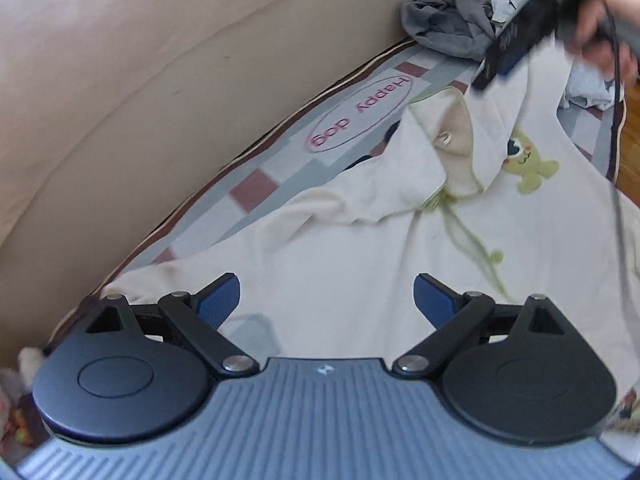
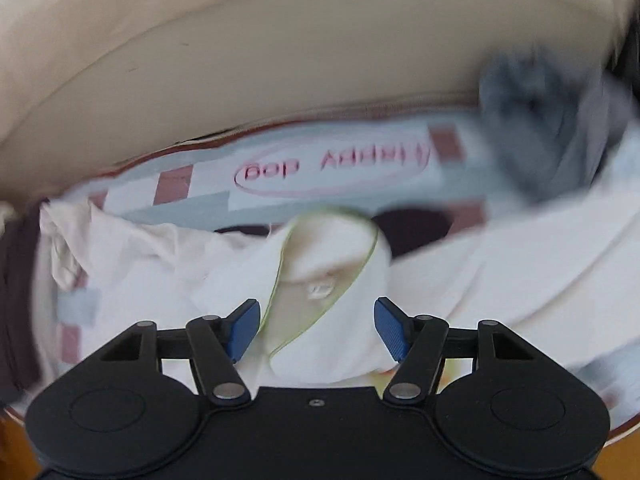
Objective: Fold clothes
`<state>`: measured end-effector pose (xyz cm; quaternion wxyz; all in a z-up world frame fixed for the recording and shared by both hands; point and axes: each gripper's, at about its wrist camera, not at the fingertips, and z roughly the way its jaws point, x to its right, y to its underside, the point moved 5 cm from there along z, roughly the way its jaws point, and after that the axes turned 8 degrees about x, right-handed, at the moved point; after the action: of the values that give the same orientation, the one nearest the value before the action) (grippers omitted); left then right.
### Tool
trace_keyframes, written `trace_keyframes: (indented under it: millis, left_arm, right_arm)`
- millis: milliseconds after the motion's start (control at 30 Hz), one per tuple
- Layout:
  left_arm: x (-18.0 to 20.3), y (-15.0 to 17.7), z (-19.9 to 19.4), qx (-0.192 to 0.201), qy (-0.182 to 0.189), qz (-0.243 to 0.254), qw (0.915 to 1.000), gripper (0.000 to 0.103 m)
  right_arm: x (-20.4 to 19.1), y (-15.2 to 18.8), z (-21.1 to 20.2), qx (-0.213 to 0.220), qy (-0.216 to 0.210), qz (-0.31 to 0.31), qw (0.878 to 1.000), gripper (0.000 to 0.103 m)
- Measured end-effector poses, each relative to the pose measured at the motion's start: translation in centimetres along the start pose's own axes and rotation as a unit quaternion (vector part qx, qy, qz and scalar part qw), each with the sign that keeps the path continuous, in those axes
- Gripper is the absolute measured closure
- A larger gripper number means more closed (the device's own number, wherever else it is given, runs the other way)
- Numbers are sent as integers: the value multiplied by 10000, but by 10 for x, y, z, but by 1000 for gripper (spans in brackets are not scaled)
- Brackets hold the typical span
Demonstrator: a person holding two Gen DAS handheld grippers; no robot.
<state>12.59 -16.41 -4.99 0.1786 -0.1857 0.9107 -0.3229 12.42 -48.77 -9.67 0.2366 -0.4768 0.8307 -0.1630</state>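
On a patterned mat printed with the words "Happy dog" inside a pink oval, a cream hooded garment lies spread out, with a beige upholstered surface rising behind the mat. Left wrist view: the left gripper hangs over the lower body of the garment, its blue-padded fingers set wide apart with nothing between them; only cloth shows in the gap. The hood, edged in pale green, stands partly raised near the middle of the mat, and a green bear motif is sewn on the chest just beside it. At upper right the right gripper appears as a dark, blurred shape over the far edge of the garment, held by a person's hand; whether it touches the cloth cannot be told from this view. A crumpled grey garment lies at the far end of the mat, beside a pile of other laundry. Right wrist view (blurred by motion): the right gripper faces the hood, whose green-trimmed opening lies between and just beyond the widely spread blue fingers; the fingers grasp nothing. The cream garment extends to both sides, and the grey garment sits at upper right
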Motion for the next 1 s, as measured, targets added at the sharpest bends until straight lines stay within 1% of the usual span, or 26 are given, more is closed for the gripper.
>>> trace_keyframes:
  millis: [67, 133, 167, 200, 267, 300, 333, 367, 400, 433, 467, 500, 533, 567, 600, 633, 667, 700, 733, 767, 800, 867, 900, 967, 1000]
  left_arm:
    - [15, -8, 24, 107, 74, 102, 9999, 8]
    - [31, -17, 52, 253, 152, 222, 9993, 8]
    - [38, -22, 70, 266, 284, 154, 9991, 8]
    - [44, -27, 88, 281, 400, 77, 9988, 8]
    - [52, -37, 127, 320, 397, -275, 9983, 8]
    - [50, -41, 147, 294, 430, -509, 9973, 8]
    - [47, -42, 166, 224, 451, -735, 9960, 8]
    - [45, -44, 183, 148, 429, -923, 9947, 8]
    - [45, -46, 195, 160, 237, -924, 9953, 9]
    - [45, -47, 207, 172, 45, -924, 9956, 11]
    - [45, -49, 218, 197, -135, -902, 9956, 12]
    - [48, -52, 219, 325, -232, -715, 9966, 12]
    - [52, -54, 221, 425, -298, -533, 9972, 12]
    - [58, -54, 223, 323, -124, -396, 9986, 12]
    - [64, -54, 226, 221, 51, -259, 9994, 12]
    - [70, -55, 228, 118, 225, -121, 9996, 13]
    - [75, -55, 230, 28, 382, 13, 9993, 28]
    - [78, -58, 229, 32, 417, 117, 9991, 48]
    - [80, -61, 229, 35, 452, 221, 9987, 92]
    - [82, -64, 228, 39, 486, 325, 9983, 101]
    - [83, -68, 228, 58, 502, 402, 9979, 101]
    - [64, -90, 227, 332, 226, 137, 9991, 101]
    - [51, -104, 227, 532, -22, 3, 9986, 101]
    - [23, -133, 228, 998, -543, -374, 9928, 101]
    - [6, -147, 230, 1254, -748, -744, 9865, 101]
  right_arm:
    - [17, 16, 21, -59, 22, 597, 9982, 35]
    - [32, 31, 41, -113, 25, 1153, 9933, 35]
    - [32, 36, 44, -105, -65, 1207, 9926, 35]
    - [29, 37, 46, -49, -166, 1061, 9942, 34]
    - [24, 40, 50, 62, -366, 768, 9964, 34]
    - [21, 41, 52, 105, -448, 599, 9971, 32]
    - [17, 41, 55, 76, -433, 349, 9984, 31]
    - [16, 42, 61, -44, -325, 134, 9994, 29]
    - [18, 44, 70, -183, -138, 39, 9997, 29]
    - [24, 45, 77, -270, 33, 128, 9995, 30]
    - [29, 45, 83, -344, 181, 229, 9990, 30]
    - [35, 45, 87, -357, 203, 353, 9985, 31]
    - [38, 45, 89, -329, 104, 397, 9986, 36]
    - [41, 45, 90, -302, 30, 416, 9987, 67]
    - [43, 44, 91, -286, 68, 330, 9990, 91]
    - [44, 41, 89, -263, 138, 204, 9994, 91]
    - [42, 36, 84, -124, 155, 40, 9998, 91]
    - [41, 31, 78, 14, 173, -123, 9998, 92]
    - [39, 26, 73, 147, 190, -272, 9993, 92]
    - [37, 18, 66, 256, 205, -360, 9988, 92]
    - [36, 9, 59, 367, 217, -436, 9981, 92]
    - [35, -19, 45, 628, 314, -531, 9961, 92]
    - [35, -34, 40, 745, 403, -597, 9946, 92]
    - [36, -65, 39, 843, 656, -762, 9914, 92]
    - [38, -81, 40, 986, 765, -801, 9889, 92]
